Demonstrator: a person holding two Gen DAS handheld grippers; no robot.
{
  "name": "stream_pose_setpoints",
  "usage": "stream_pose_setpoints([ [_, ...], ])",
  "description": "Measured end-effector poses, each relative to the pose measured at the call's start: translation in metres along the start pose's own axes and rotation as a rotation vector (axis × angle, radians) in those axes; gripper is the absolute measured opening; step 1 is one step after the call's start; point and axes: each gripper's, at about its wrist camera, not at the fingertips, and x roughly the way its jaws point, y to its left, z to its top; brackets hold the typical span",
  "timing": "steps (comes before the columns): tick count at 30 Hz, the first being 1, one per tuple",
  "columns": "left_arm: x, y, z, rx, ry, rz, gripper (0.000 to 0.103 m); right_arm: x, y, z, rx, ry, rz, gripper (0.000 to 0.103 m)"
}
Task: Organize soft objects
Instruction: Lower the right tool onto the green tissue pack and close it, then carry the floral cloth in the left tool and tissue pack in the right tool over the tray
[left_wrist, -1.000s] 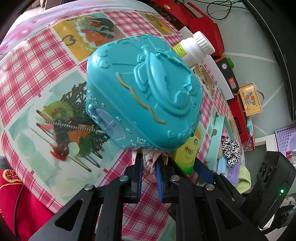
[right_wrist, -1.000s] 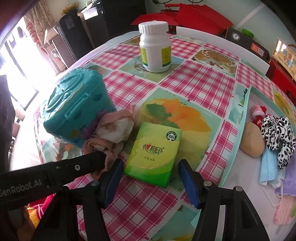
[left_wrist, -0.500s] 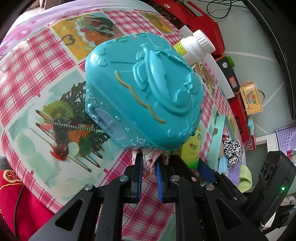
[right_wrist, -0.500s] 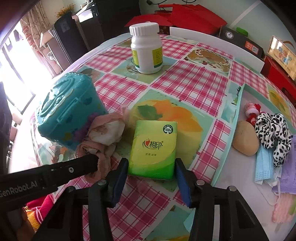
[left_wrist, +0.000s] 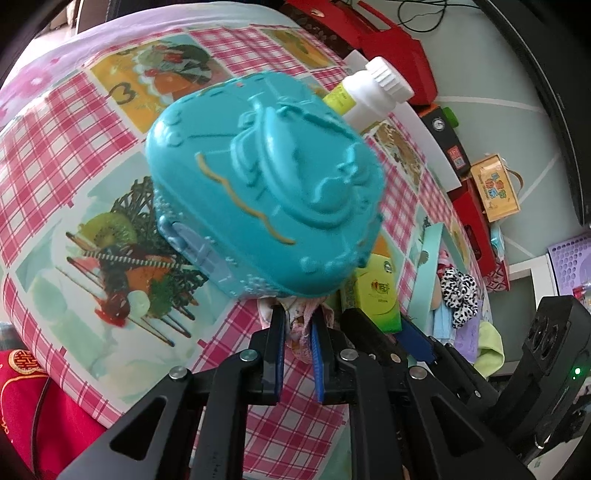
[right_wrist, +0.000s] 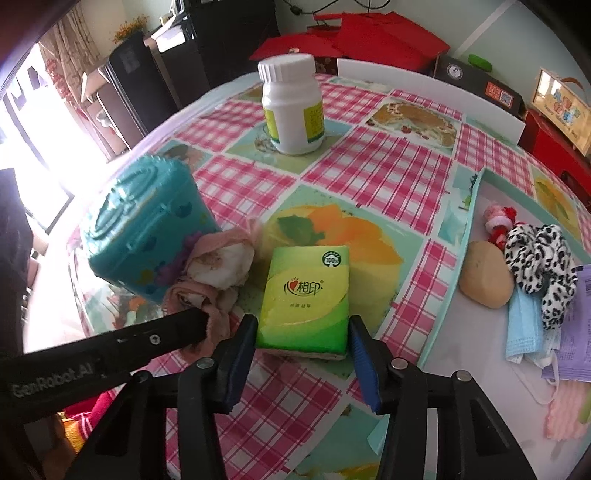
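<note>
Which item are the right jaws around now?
On the checked tablecloth, just right of the teal plastic case and the crumpled pink cloth, lies a green tissue pack. It is the only flat green packet, with a red heart logo.

The desk (right_wrist: 384, 192) wears a glossy, smooth plastic-looking cover printed with pink check and fruit pictures. The teal box (left_wrist: 266, 199) is moulded hard plastic with a raised relief and a slight sheen. The white bottle (right_wrist: 293, 103) is smooth plastic with a ribbed cap. The green tissue pack (right_wrist: 308, 299) is wrapped in shiny film. The pink cloth (right_wrist: 218, 273) is soft, crumpled fabric, perhaps knitted. The left tool (left_wrist: 298, 334) and right tool (right_wrist: 303, 345) are matt black plastic with blue pads and metal screws.
</note>
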Motion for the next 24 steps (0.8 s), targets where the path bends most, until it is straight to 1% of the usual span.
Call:
stream_pose_setpoints([
  [7, -0.002, -0.010, -0.001, 0.034, -0.010, -0.031, 0.011, -0.008, -0.002, 0.000, 0.009, -0.020, -0.002, 0.052],
  [15, -0.011, -0.024, 0.001, 0.097, -0.050, -0.076, 0.011, -0.024, -0.008, 0.001, 0.025, -0.063, -0.014, 0.051],
  [24, -0.029, -0.043, 0.002, 0.182, -0.132, -0.114, 0.011, -0.049, -0.016, 0.002, 0.044, -0.138, -0.035, 0.051],
])
